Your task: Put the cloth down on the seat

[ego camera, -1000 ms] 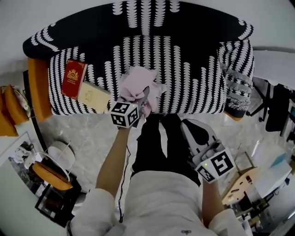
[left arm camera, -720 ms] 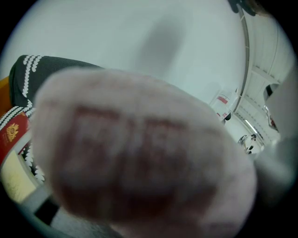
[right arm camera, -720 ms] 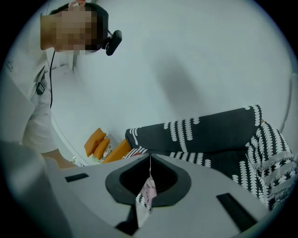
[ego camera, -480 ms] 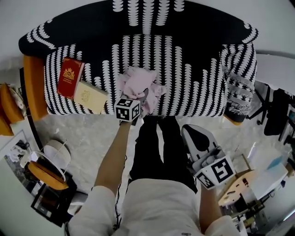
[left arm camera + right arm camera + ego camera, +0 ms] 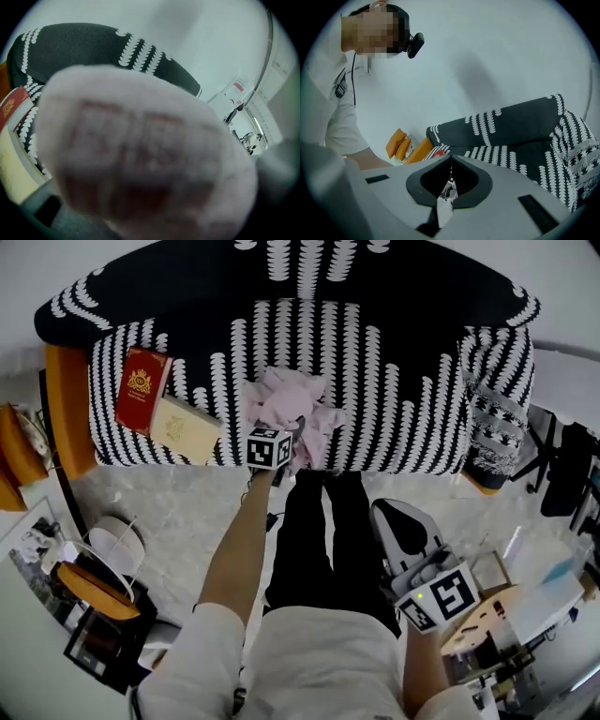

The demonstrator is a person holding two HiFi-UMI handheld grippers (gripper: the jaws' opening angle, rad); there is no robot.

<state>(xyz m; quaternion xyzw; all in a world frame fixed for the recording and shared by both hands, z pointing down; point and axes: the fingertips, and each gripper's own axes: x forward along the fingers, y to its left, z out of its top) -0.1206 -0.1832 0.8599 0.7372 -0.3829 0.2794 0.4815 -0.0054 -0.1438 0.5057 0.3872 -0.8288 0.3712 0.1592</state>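
A crumpled pink cloth bunches at the front middle of the black-and-white sofa seat. My left gripper reaches into the cloth's near edge and is shut on it. In the left gripper view the cloth fills almost the whole picture and hides the jaws. My right gripper hangs low at the right, over the floor beside the person's legs, well away from the sofa. Its jaws meet at the tips with nothing between them.
A red book and a cream book lie on the seat's left part. An orange cushion sits at the sofa's left end, a patterned throw over its right arm. A round stand is on the floor at left.
My left gripper has sunk away from the head camera with the cloth, which now rests lower on the seat's front. The right gripper has hardly moved.
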